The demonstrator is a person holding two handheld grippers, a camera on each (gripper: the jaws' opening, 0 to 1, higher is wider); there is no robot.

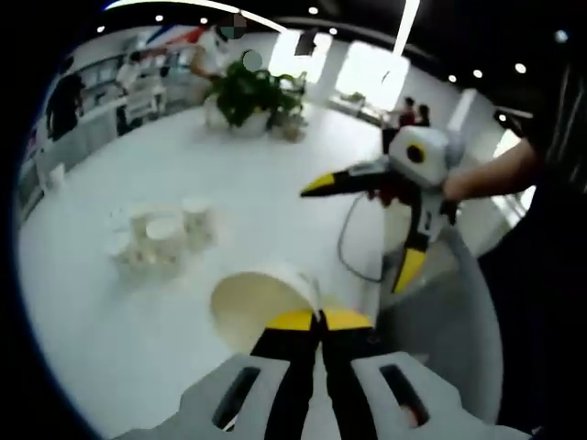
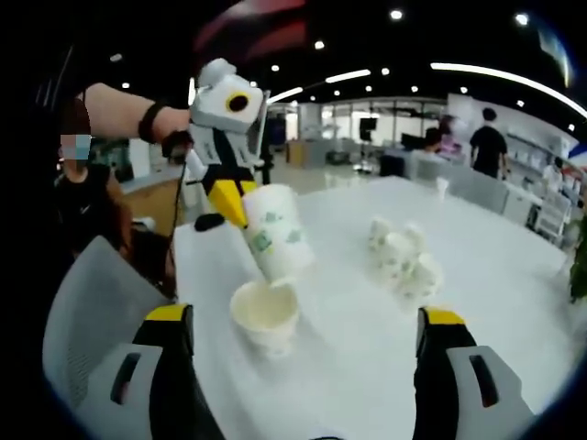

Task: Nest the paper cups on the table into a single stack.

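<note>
The left gripper (image 1: 320, 320), its yellow-tipped black jaws pressed together, pinches the rim of a white paper cup with small green markings (image 1: 261, 301); in the right gripper view that same gripper (image 2: 231, 203) holds the printed cup (image 2: 277, 230) tilted, mouth down and raised off the surface, its lower rim just above or perhaps touching the second cup, which the blur leaves unclear. That second cup, a plain white paper cup standing upright with its mouth open (image 2: 266, 316), sits on the table near the edge closest to the person. The right gripper (image 2: 301, 332) hangs with its jaws spread wide and nothing between them, the upright cup showing in the gap ahead; in the left gripper view it (image 1: 362, 225) is held in the air by a bare hand (image 1: 459, 188) over the table's edge, a thin dark cable (image 1: 348, 240) looping below it. Farther in on the glossy white table (image 2: 495, 275) stands a loose cluster of white paper cups (image 2: 404, 252), well apart from the two near cups; the left gripper view shows this cluster (image 1: 160, 236) too. A green leafy potted plant (image 1: 249, 92) stands at the table's far end. Grey chair backs (image 2: 92, 312) sit against the near edge. The room is an open office hall with a dark ceiling, spot lamps, strip lights, bright windows, and people standing in the distance (image 2: 488, 147).
</note>
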